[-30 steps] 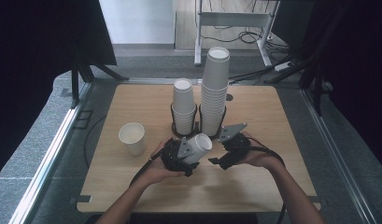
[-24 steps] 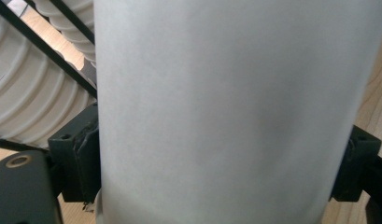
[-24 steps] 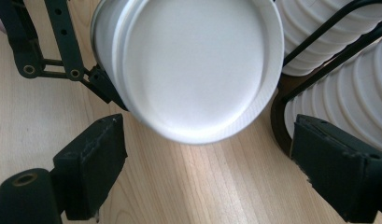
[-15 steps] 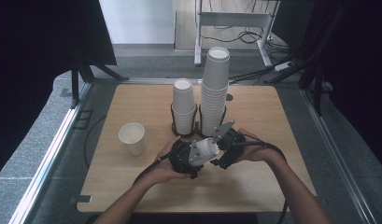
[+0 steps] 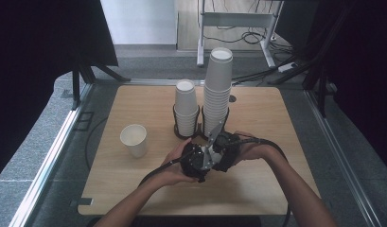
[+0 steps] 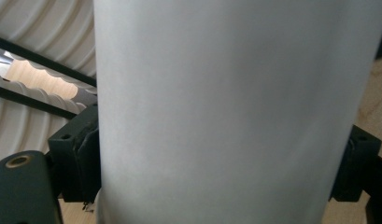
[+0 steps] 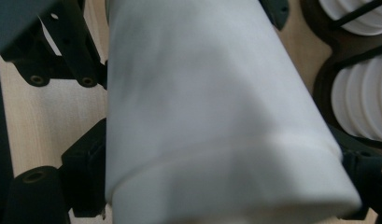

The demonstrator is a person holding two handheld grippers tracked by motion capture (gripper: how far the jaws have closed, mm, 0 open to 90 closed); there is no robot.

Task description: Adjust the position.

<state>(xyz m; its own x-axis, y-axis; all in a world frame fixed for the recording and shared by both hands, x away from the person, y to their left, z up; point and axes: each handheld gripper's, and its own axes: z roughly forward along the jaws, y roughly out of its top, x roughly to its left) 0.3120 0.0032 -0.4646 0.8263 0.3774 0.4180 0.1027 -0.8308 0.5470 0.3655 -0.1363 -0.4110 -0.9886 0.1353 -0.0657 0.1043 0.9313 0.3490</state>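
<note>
- The left gripper [image 5: 197, 161] is holding a white paper cup [image 6: 226, 112] across its wall, the two black jaws pressing on either side of it in the left gripper view.
- The right gripper [image 5: 224, 153] is straddling the same cup; its jaws have just been closing a little around the cup's rolled-rim end [image 7: 235, 186], and whether the pads are already pressing there cannot be told.
- The cup is held above the wooden worktop [image 5: 276, 113], just in front of the two stacks, in the knot of the two grippers and both hands, near the front middle of the table.
- Its long axis is lying roughly level rather than upright. In the right gripper view the rim end is facing that camera and the narrower base is pointing away, toward the left gripper's black frame.
- A faint seam below the rim may mean that two nested cups are being pulled apart, though this is only a guess.
- Done so far, judging by the layout: one single white paper cup [image 5: 134, 140] is standing upright, mouth up, well to the left.
- Left to do, most likely: freeing this cup and setting it down, then working through the short stack of white paper cups [image 5: 186, 106] and the tall stack of white paper cups [image 5: 216, 90], both upright in a black wire holder [image 5: 200, 127].
</note>
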